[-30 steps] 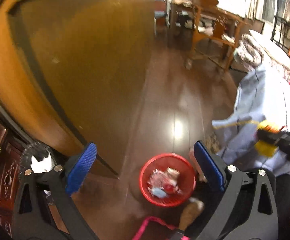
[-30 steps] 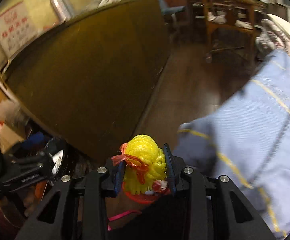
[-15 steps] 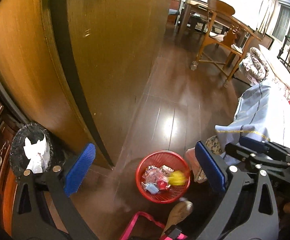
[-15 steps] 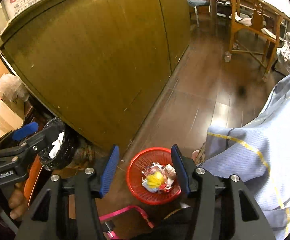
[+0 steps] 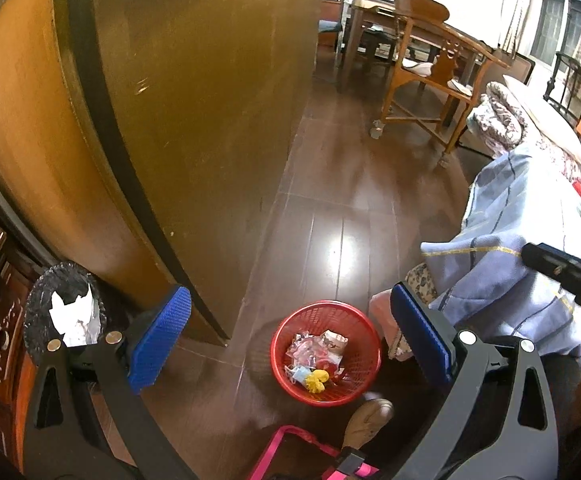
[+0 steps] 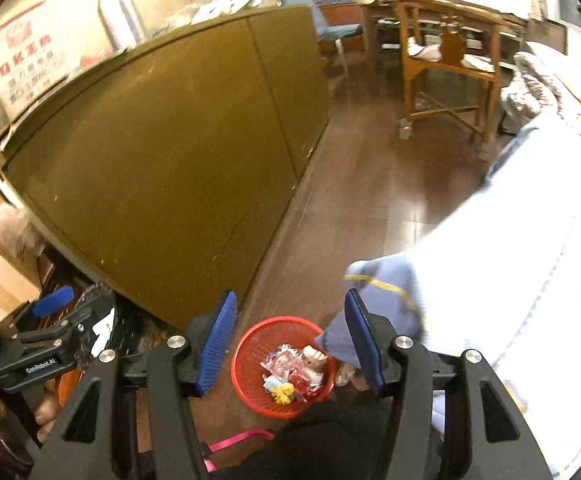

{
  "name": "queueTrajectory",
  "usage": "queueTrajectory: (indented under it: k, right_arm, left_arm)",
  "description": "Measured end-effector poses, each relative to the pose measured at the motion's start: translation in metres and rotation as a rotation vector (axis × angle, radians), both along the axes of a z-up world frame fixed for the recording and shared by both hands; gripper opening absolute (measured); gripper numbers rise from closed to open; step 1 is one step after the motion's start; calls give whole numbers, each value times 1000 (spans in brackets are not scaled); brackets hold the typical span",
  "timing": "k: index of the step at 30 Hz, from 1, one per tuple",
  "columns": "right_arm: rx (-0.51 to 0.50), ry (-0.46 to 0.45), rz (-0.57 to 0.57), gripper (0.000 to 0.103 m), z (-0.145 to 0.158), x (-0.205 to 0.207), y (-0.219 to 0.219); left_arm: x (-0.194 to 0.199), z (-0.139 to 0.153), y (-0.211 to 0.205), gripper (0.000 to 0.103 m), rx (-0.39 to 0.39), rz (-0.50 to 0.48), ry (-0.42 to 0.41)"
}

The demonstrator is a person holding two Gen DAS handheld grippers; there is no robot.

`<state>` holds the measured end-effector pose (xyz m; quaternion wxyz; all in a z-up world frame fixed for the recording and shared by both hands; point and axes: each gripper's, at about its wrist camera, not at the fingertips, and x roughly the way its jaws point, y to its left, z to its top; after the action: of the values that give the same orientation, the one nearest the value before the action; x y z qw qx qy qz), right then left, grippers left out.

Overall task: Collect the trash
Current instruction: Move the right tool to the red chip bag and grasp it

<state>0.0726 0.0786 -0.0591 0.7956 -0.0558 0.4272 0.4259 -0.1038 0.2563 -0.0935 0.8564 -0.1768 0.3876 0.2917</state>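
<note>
Big wooden cabinet (image 5: 194, 128) walled off my left, so the red basket (image 5: 290, 328) sat on the floor at its corner, within reach of both hands. Blue cloth (image 5: 510, 240) hung off the furniture on my right, its corner drooping over the basket rim in the right wrist view. My left gripper (image 5: 290, 336) was wide open with nothing in it, parked above the basket. My right gripper (image 6: 288, 340) was empty too, jaws opening, nothing between them. Yellow trash ball (image 6: 283, 393) lay inside the basket among wrappers (drop looked done).
</note>
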Motion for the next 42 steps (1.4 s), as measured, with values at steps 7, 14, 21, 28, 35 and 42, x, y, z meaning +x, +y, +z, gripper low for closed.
queueTrajectory:
  k: [7,14,21,28,35,42]
  right_arm:
    - [41,-54,-115,61,15,5,-49]
    - [62,-90,-287,65,18,18,-120]
    - [57,-95,-503,66,3,41,-211]
    - [123,-65,-753,70,-6,84,-303]
    - [166,-64,-909,74,-14,129,-367]
    - [134,-116,-993,78,-18,175,-394]
  left_arm:
    - [-1,3,-9,96,17,-19,-10]
    - [4,4,-24,96,48,-57,-5]
    - [21,-6,-39,96,46,-87,20]
    - [62,0,-62,96,4,-142,12]
    - [108,8,-103,96,43,-258,22]
    - [155,6,-153,96,68,-384,53]
